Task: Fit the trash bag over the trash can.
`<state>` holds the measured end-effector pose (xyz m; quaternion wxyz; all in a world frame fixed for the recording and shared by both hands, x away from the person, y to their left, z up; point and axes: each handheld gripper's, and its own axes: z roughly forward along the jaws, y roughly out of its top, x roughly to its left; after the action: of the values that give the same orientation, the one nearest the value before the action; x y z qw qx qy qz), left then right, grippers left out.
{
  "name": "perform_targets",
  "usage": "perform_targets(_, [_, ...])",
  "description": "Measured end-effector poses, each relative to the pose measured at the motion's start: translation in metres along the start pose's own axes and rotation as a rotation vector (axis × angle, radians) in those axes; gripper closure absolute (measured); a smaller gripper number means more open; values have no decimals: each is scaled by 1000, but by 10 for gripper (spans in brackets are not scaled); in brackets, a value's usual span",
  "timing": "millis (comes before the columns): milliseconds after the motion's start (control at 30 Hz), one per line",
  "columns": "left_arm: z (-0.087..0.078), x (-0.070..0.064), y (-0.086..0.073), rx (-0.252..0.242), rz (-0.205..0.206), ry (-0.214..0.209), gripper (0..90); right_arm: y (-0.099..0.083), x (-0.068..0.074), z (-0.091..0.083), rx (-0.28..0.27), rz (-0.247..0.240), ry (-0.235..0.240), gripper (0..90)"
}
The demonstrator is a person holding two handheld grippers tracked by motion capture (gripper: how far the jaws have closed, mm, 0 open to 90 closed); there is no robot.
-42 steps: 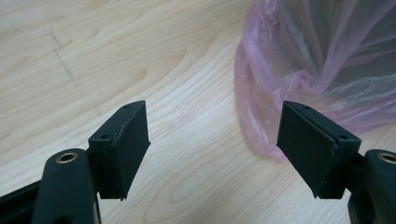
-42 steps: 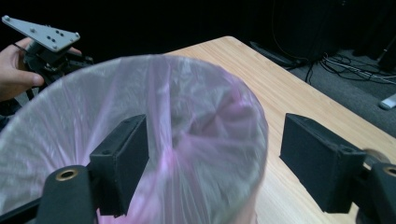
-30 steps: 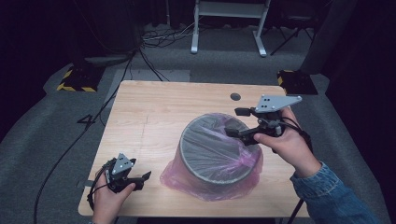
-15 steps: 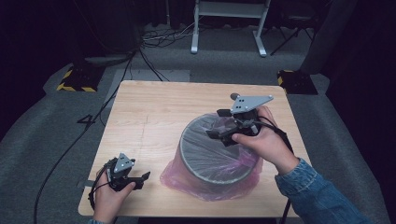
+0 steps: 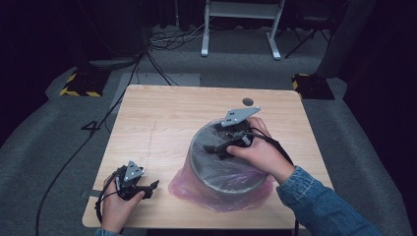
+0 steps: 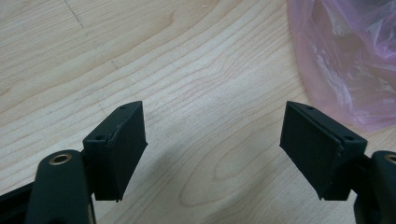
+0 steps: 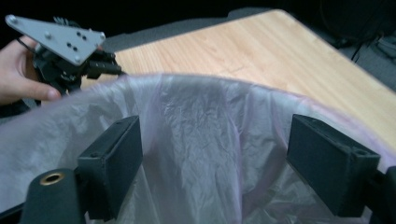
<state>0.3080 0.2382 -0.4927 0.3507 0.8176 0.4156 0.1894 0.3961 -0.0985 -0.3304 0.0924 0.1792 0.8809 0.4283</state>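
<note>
Lining a bin, seen from the high view: a grey round waste bin [image 5: 223, 167] stands on the wooden counter [image 5: 162, 118], right of centre, w/ a thin pink bin liner [image 5: 196, 189] draped in and over it, loose film pooling on the counter around the base.

My right hand-held gripper [image 5: 221, 146] hovers over the bin mouth, jaws wide apart, holding nothing; in the right gripper view the liner [image 7: 196, 135] sags between the two pads, not pinched. My left hand-held gripper [image 5: 142, 188] rests low at the counter's near-left edge, jaws also spread and empty, just beside the liner's spilled hem [image 6: 345, 60].

My read on handling: the liner is very light, soft and slippery, prob. tears if yanked, and it'll bunch rather than push. Best hold is the doubled film at the rim, pinched firmly w/ flat pads, then pulled outward and down over the lip. The bin itself looks stiff and fairly light, so it could slide or tip under a sideways tug; I'd steady it w/ the left one while the right works the rim.
</note>
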Motion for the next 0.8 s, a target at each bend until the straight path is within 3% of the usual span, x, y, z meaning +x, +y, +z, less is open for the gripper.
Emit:
perform_targets(500, [3, -2, 0, 4, 8, -7, 225, -16, 2, 40, 202, -2, 14, 172])
perform_targets(667, [3, -3, 0, 6, 4, -9, 225, -22, 2, 51, 295, -18, 30, 178])
perform_targets(800, [4, -3, 1, 9, 13, -12, 225, -29, 1, 59, 359, -2, 36, 183])
